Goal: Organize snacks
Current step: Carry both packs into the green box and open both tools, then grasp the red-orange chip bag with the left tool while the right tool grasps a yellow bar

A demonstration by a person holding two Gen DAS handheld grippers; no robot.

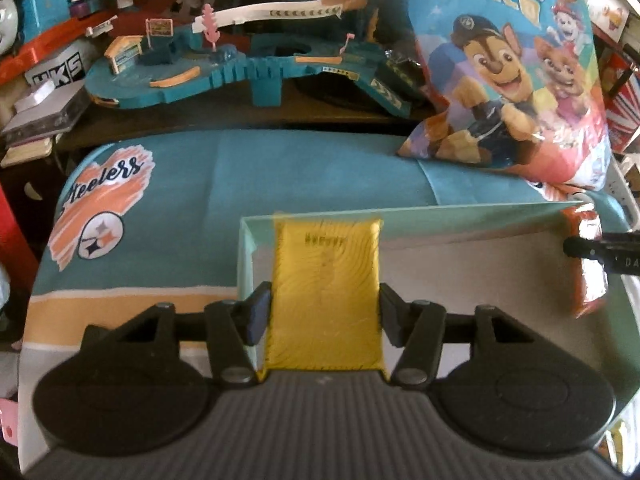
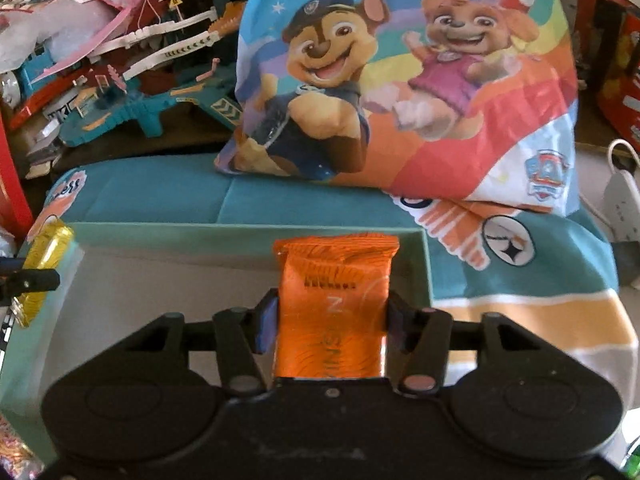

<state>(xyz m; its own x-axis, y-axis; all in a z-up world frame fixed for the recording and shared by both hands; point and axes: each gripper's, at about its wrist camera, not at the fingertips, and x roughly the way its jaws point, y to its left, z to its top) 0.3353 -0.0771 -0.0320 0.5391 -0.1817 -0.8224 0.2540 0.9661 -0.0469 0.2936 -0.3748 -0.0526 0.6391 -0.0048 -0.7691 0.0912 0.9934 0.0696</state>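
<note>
Yellow packet (image 1: 325,300), orange packet (image 2: 334,312) over box (image 2: 248,236)

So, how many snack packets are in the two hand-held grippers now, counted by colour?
Yellow snack packet, in the left hand-held gripper: 1
Orange snack packet, in the right hand-held gripper: 1
Total: 2, both over the pale green box.

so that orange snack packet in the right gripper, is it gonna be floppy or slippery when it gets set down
The orange packet, clamped in the right gripper, looks creased and crinkly, so probably soft and light. Its glossy foil probably makes it somewhat slippery. It is flat, so unlikely to roll in the pale green box.
</note>
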